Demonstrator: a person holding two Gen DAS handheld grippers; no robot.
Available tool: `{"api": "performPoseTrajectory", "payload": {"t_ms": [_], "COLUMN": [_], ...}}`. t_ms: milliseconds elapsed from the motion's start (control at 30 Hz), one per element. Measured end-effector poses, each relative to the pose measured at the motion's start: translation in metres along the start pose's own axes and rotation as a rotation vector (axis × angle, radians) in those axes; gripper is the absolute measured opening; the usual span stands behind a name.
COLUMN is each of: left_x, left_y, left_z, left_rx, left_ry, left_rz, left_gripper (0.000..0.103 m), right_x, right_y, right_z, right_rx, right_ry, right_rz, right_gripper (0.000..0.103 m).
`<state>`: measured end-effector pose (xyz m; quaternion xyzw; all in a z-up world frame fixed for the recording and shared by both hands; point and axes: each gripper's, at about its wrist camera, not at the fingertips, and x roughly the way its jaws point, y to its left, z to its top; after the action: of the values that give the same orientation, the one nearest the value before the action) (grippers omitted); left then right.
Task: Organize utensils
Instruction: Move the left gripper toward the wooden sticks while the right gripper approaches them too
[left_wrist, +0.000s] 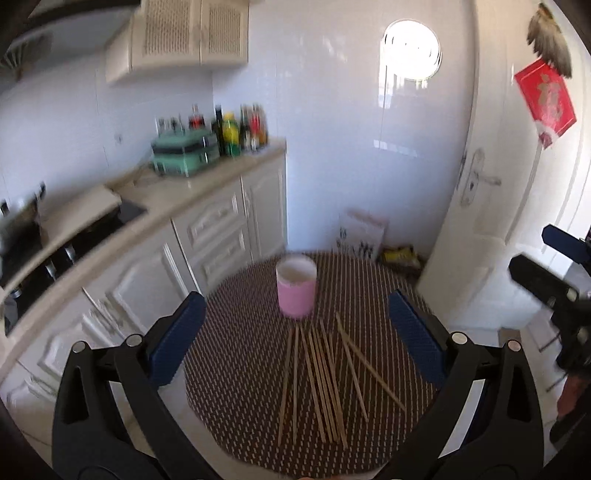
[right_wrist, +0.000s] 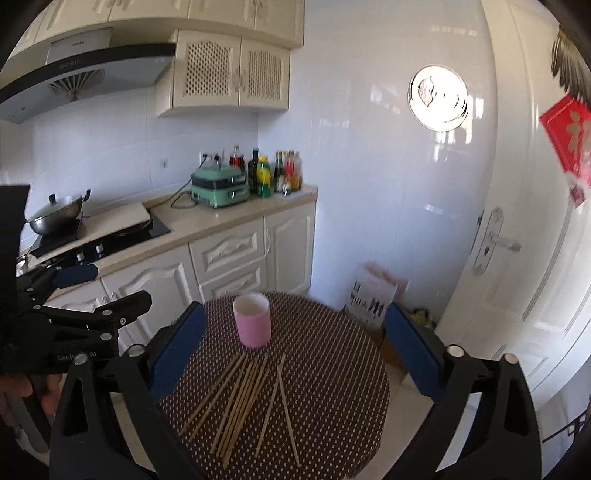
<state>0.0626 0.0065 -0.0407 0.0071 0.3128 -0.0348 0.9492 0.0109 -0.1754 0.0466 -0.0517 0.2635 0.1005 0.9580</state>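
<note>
Several wooden chopsticks (left_wrist: 321, 376) lie loose on a round dark dotted table (left_wrist: 240, 387). They also show in the right wrist view (right_wrist: 243, 398). A pink cup (left_wrist: 296, 290) with a white rim stands upright just behind them, empty as far as I see; it shows in the right wrist view too (right_wrist: 252, 319). My left gripper (left_wrist: 295, 332) is open and empty, held above the table short of the chopsticks. My right gripper (right_wrist: 295, 350) is open and empty, also above the table. Each gripper shows at the edge of the other's view: the right one (left_wrist: 546, 273), the left one (right_wrist: 96, 295).
A kitchen counter (right_wrist: 207, 221) with a stove, a wok (right_wrist: 55, 218), a green appliance (right_wrist: 219, 186) and bottles runs along the left. A white door (right_wrist: 517, 258) is at the right. A paper bag (right_wrist: 373, 295) stands on the floor behind the table.
</note>
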Motion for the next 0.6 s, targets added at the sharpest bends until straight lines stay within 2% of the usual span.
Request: {"api": "performPoseTrajectory", "payload": {"t_ms": [133, 233, 367, 400, 433, 600], "left_x": [0.033, 0.061, 0.117, 0.13, 0.146, 0.203], "left_y": [0.013, 0.02, 0.034, 0.037, 0.042, 0.054], "left_z": [-0.023, -0.04, -0.064, -0.07, -0.075, -0.09], "left_rx": [-0.028, -0.031, -0.055, -0.061, -0.064, -0.075], "left_ry": [0.126, 0.229, 0.403, 0.434, 0.473, 0.56], "left_rz": [-0.032, -0.063, -0.137, -0.143, -0.146, -0.168], "left_gripper": [0.087, 0.078, 0.055, 0.052, 0.052, 0.052], "right_x": [0.025, 0.05, 0.087, 0.095, 0.108, 0.152], "right_y": [-0.01, -0.012, -0.009, -0.008, -0.006, 0.0], "right_z": [-0.017, -0.034, -0.054, -0.058, -0.064, -0.081], "right_rx": [0.026, 0.038, 0.074, 0.078, 0.084, 0.118], "right_ry": [0.096, 0.188, 0.314, 0.339, 0.377, 0.497], "right_rz": [0.043, 0.067, 0.122, 0.125, 0.13, 0.122], "right_gripper": [0.074, 0.065, 0.051, 0.047, 0.045, 0.041]}}
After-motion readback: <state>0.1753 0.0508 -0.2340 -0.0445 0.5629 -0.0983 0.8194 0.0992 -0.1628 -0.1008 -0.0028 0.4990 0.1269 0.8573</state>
